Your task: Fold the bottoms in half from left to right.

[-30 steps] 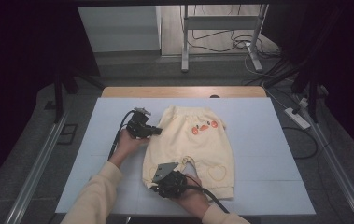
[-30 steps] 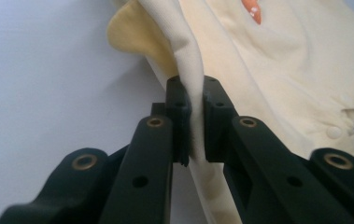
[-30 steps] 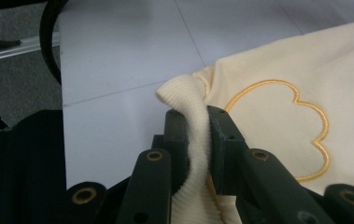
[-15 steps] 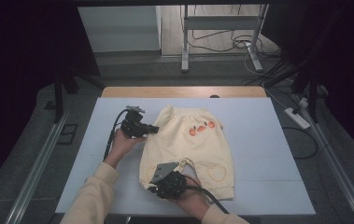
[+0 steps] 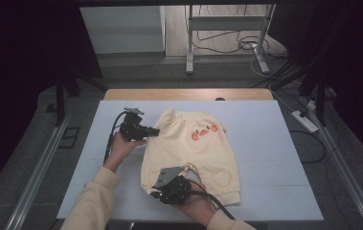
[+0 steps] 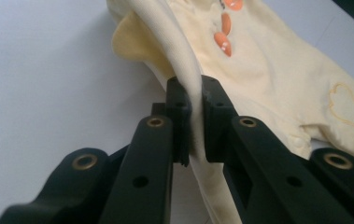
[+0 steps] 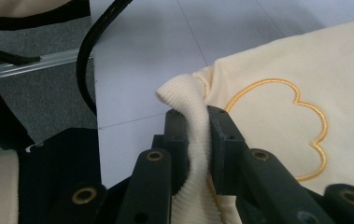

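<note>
The left gripper (image 6: 194, 109) is clamping the cream baby trousers (image 5: 193, 146) at their left side edge; the right gripper (image 7: 197, 128) is pinching a ribbed cuff (image 7: 186, 100) near the tabletop's (image 5: 265, 129) front edge.

The left tongs (image 5: 154, 131) now sit farther toward 9 o'clock on the surface (image 5: 265, 139) than a second ago, and they carry the waistband edge of the pale yellow trousers (image 5: 193, 153) with them. The garment lies shifted toward 9 o'clock as well, its orange motifs (image 5: 204, 132) slightly nearer the middle than before. The left hand (image 5: 121, 146) and its sleeve (image 5: 95, 196) angle more steeply toward 11 o'clock. The right tongs (image 5: 156, 191) have edged a little toward 9 o'clock with the cuff.
</note>
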Demonstrator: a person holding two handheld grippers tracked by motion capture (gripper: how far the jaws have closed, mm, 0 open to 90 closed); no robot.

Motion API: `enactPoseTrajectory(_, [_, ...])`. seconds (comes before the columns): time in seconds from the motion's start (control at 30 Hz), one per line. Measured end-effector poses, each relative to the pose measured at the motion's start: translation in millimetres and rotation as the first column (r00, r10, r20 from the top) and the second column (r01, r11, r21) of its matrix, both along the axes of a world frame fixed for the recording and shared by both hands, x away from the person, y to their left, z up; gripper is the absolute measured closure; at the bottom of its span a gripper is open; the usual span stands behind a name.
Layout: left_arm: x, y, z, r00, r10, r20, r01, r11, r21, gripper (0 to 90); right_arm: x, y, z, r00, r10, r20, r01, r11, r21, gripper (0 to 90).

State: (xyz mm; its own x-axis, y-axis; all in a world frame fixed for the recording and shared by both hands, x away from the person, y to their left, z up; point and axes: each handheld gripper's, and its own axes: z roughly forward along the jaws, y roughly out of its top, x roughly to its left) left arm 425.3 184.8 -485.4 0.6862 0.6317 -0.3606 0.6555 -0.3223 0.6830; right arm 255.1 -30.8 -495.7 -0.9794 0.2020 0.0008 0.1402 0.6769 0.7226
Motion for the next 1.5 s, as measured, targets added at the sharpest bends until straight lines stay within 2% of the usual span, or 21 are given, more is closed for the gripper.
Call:
enactPoseTrajectory(0.1, [-3.6, 1.5, 7.6, 0.9995, -0.003, 0.030, 0.004, 0.9998, -0.019, 83.0, -1.4, -0.3, 5.8, 1.0000, 0.006, 0.008, -0.006, 1.000, 0.015, 78.4])
enactPoseTrajectory(0.2, [-5.6, 2.8, 13.1, 0.9992, -0.005, 0.040, 0.006, 0.9995, -0.032, 83.0, -2.1, -1.0, 13.4, 0.9998, 0.013, 0.013, -0.013, 0.999, 0.041, 78.4])
enactPoseTrajectory(0.37, [-4.9, 4.0, 11.6, 0.9998, -0.008, 0.017, 0.009, 0.9991, -0.041, 83.0, -3.3, 0.1, 12.9, 0.9998, 0.017, 0.014, -0.018, 0.999, 0.034, 78.4])
enactPoseTrajectory(0.57, [-5.5, 7.6, 12.9, 0.9999, -0.006, 0.016, 0.006, 0.9985, -0.054, 83.0, -3.9, 1.1, 11.1, 0.9996, 0.022, 0.015, -0.022, 0.999, 0.032, 78.4])
enactPoseTrajectory(0.8, [-12.1, 14.2, 30.7, 0.9979, -0.003, 0.064, 0.009, 0.9967, -0.081, 83.0, -7.8, -0.1, 26.1, 0.9985, 0.036, 0.040, -0.040, 0.996, 0.081, 78.5])
enactPoseTrajectory(0.93, [-10.2, 12.8, 25.2, 0.9991, -0.010, 0.041, 0.012, 0.9983, -0.058, 83.0, -7.8, 0.5, 24.1, 0.9986, 0.040, 0.033, -0.043, 0.996, 0.078, 78.4])
enactPoseTrajectory(1.03, [-7.9, 13.4, 19.7, 0.9997, -0.008, 0.023, 0.010, 0.9978, -0.066, 83.1, -6.6, 0.9, 19.1, 0.9989, 0.040, 0.024, -0.042, 0.997, 0.065, 78.4])
enactPoseTrajectory(1.27, [-7.1, 16.7, 18.8, 0.9998, -0.005, 0.018, 0.006, 0.9977, -0.067, 83.1, -4.8, 2.0, 15.2, 0.9991, 0.039, 0.015, -0.040, 0.997, 0.059, 78.5])
enactPoseTrajectory(1.37, [-10.4, 19.1, 26.0, 0.9993, 0.016, 0.033, -0.013, 0.9979, -0.064, 83.3, -8.6, 1.9, 17.8, 0.9985, 0.038, 0.040, -0.041, 0.995, 0.090, 78.9])
enactPoseTrajectory(1.47, [-18.2, 22.7, 45.2, 0.9961, 0.017, 0.087, -0.010, 0.9972, -0.074, 83.5, -14.4, 3.4, 28.4, 0.9954, 0.047, 0.083, -0.058, 0.990, 0.130, 79.2])
enactPoseTrajectory(1.5, [-20.4, 23.3, 49.8, 0.9948, 0.018, 0.100, -0.010, 0.9970, -0.077, 83.5, -15.4, 3.7, 32.1, 0.9954, 0.048, 0.083, -0.060, 0.987, 0.148, 79.2])
